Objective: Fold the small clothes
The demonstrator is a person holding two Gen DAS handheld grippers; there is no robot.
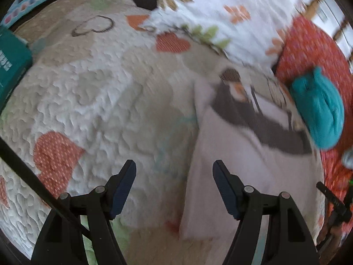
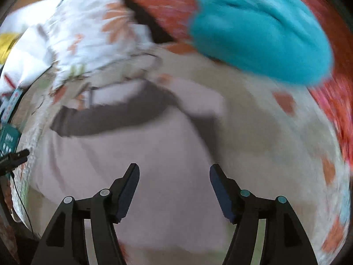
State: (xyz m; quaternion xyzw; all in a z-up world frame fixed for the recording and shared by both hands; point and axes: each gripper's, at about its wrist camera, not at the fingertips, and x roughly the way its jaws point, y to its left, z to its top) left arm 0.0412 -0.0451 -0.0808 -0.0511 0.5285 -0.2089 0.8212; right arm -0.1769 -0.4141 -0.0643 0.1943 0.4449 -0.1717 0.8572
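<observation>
Two hand-held grippers: both of yours hang over a quilted bed cover, each with its jaws spread and nothing between them.
Far left of your left hand-held gripper [image 1: 174, 165]: a dark green box [image 1: 12, 66] lies at the edge of the bed, and a pale blue box with coloured dots [image 1: 30, 2] lies beyond it.
Under your left hand-held gripper: the quilted cover [image 1: 99, 92], white and beige with orange hearts, is bare between the fingers.
Just right of your left hand-held gripper: the small garment [image 1: 238, 165] lies flat on the cover, pale pink with a dark grey band across its far part; its near left edge runs just inside the right finger.
Ahead and right of it: a white pillow with orange flowers [image 1: 220, 22] sits beyond the garment, and a red patterned cushion [image 1: 308, 44] lies further right.
Far right of it: a teal fleece piece [image 1: 320, 108] rests bunched beside the garment's far right corner, against the red cushion.
Under your right hand-held gripper [image 2: 174, 167]: the same pale pink garment [image 2: 154, 154] fills the space between the fingers, the pads clear of it.
Ahead of it: the grey band bends across the garment; the picture is blurred there.
Ahead and right of it: the teal fleece piece [image 2: 260, 33] lies beyond the garment.
</observation>
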